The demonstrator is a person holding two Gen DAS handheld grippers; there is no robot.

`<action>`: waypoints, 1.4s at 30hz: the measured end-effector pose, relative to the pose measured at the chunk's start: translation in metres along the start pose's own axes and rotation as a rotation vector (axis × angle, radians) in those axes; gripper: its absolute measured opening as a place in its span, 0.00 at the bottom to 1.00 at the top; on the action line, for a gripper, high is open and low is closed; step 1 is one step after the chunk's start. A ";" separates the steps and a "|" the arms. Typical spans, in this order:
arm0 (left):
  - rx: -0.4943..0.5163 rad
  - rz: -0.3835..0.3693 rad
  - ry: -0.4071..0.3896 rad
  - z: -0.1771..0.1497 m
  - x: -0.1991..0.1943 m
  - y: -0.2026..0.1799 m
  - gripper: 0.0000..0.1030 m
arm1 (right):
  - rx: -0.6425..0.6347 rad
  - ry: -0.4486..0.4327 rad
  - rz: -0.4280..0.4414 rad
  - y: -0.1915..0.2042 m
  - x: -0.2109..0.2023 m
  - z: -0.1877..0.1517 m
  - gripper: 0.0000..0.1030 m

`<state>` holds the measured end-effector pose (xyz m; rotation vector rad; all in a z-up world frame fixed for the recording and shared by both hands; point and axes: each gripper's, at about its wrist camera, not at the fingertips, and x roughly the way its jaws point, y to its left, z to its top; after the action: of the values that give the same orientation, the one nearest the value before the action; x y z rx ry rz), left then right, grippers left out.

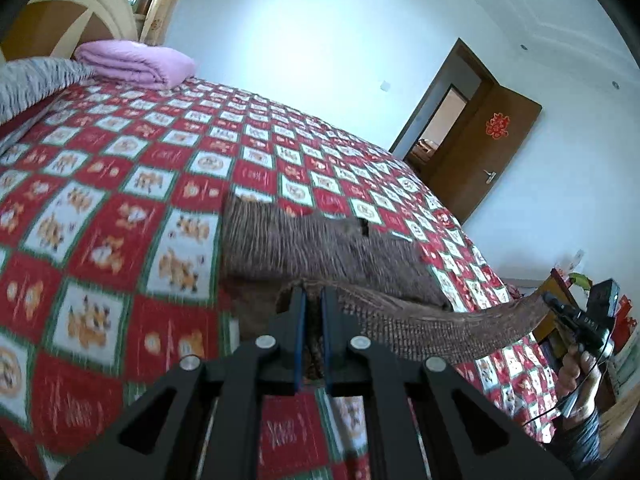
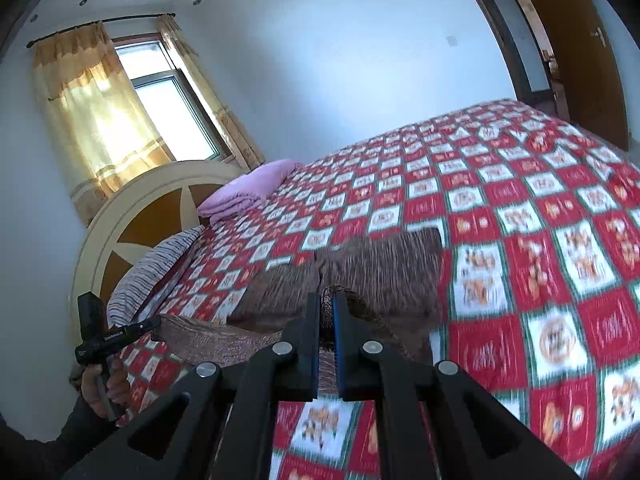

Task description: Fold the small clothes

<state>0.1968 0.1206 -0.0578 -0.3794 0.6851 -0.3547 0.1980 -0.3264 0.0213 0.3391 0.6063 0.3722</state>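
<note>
A brown knitted garment (image 1: 320, 248) lies near the middle of the bed (image 1: 120, 184), on a red and white checked cover. The left gripper (image 1: 313, 300) is clamped tight on one corner of the near edge of the cloth. The right gripper (image 2: 327, 308) is clamped on the other corner of that same edge. In the left wrist view the right gripper shows at about 3 o'clock, with the brown edge stretched between the two like a band. The far part of the garment rests on the bed at about 12 o'clock from each gripper. This looks like the first fold, with the near edge lifted to go over the far part. A few things could go wrong from here. Each gripper pinches only a thin bit of cloth, so a corner could slip out if the pull is too hard. If one hand goes higher or farther than the other, the fold could land crooked. The whole garment could also slide on the cover and bunch up. A pink folded blanket (image 1: 136, 62) sits well apart, by the headboard.
</note>
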 end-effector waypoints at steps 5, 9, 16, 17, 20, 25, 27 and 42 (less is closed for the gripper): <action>0.014 0.001 -0.016 0.028 0.014 0.002 0.07 | -0.038 -0.015 -0.022 0.002 0.023 0.033 0.05; 0.016 0.014 -0.023 0.048 0.031 0.006 0.07 | -0.045 -0.010 -0.043 -0.004 0.048 0.053 0.05; 0.025 0.036 0.020 0.072 0.075 0.014 0.07 | -0.026 0.043 -0.077 -0.023 0.104 0.070 0.05; 0.028 0.047 0.036 0.074 0.086 0.016 0.07 | -0.018 0.056 -0.082 -0.028 0.114 0.072 0.05; 0.020 0.068 0.079 0.078 0.114 0.026 0.07 | 0.011 0.095 -0.100 -0.042 0.142 0.071 0.05; 0.024 0.153 0.153 0.073 0.167 0.045 0.07 | 0.049 0.187 -0.157 -0.074 0.196 0.061 0.05; 0.056 0.215 0.175 0.069 0.185 0.049 0.12 | 0.064 0.241 -0.175 -0.089 0.221 0.056 0.05; 0.540 0.469 0.220 0.011 0.186 0.019 0.97 | -0.534 0.516 -0.368 -0.023 0.288 -0.017 0.70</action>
<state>0.3413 0.0586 -0.1589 0.3376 0.8354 -0.1229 0.4118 -0.2188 -0.1410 -0.3939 1.0213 0.2511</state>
